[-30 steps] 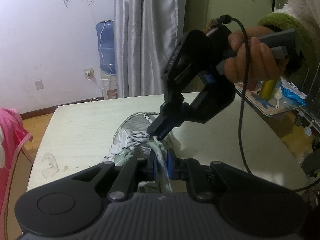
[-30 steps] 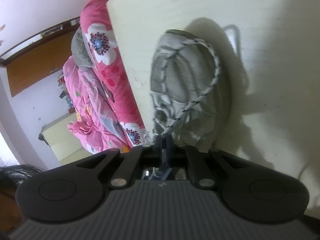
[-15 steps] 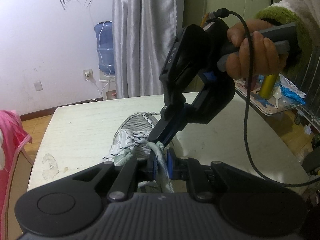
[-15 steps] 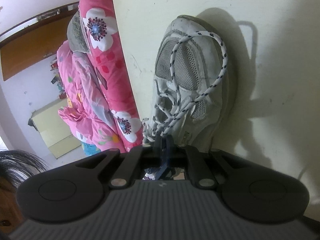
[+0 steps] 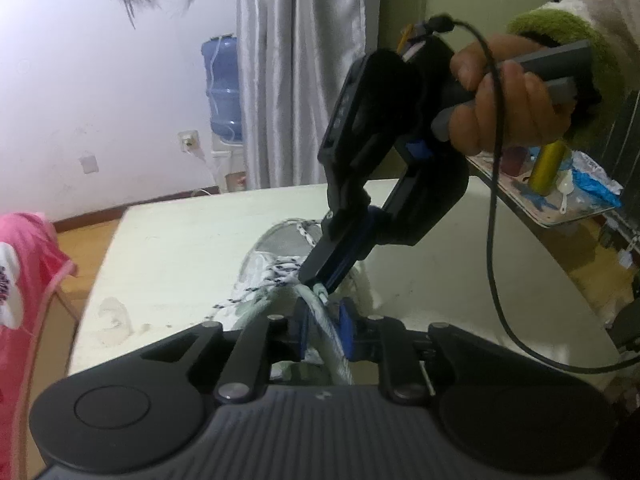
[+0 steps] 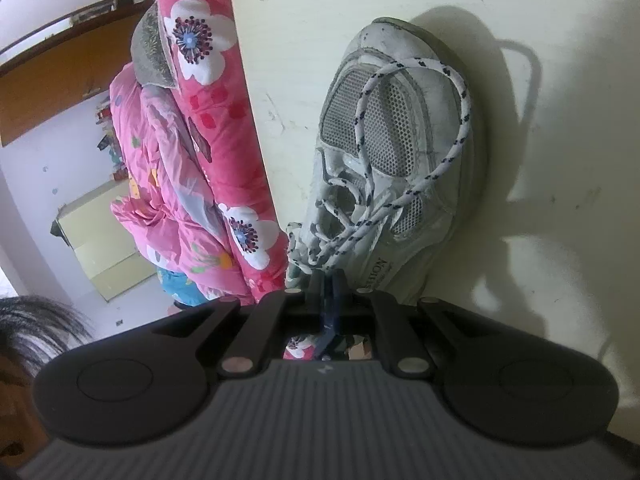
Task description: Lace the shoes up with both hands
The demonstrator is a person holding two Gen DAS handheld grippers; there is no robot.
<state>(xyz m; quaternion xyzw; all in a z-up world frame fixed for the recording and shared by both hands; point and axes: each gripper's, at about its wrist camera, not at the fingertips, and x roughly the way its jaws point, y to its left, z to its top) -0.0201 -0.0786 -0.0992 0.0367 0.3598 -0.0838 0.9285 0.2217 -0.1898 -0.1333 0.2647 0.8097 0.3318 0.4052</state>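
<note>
left tongs (image 5: pixel 324 322): jaws opening, letting go the shoe (image 6: pixel 400 152) collar, lower centre | right tongs (image 6: pixel 329 280): clamped on lace (image 6: pixel 448 160) | meaning: lace can be drawn through

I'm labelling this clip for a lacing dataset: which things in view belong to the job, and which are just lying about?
Belongs to the job:
- grey shoe
- speckled lace
- right gripper, shut on the lace
- left gripper, jaws opening around the shoe's tongue
- table

Just lying about:
- water bottle
- curtain
- pink quilt
- cluttered tray
</note>
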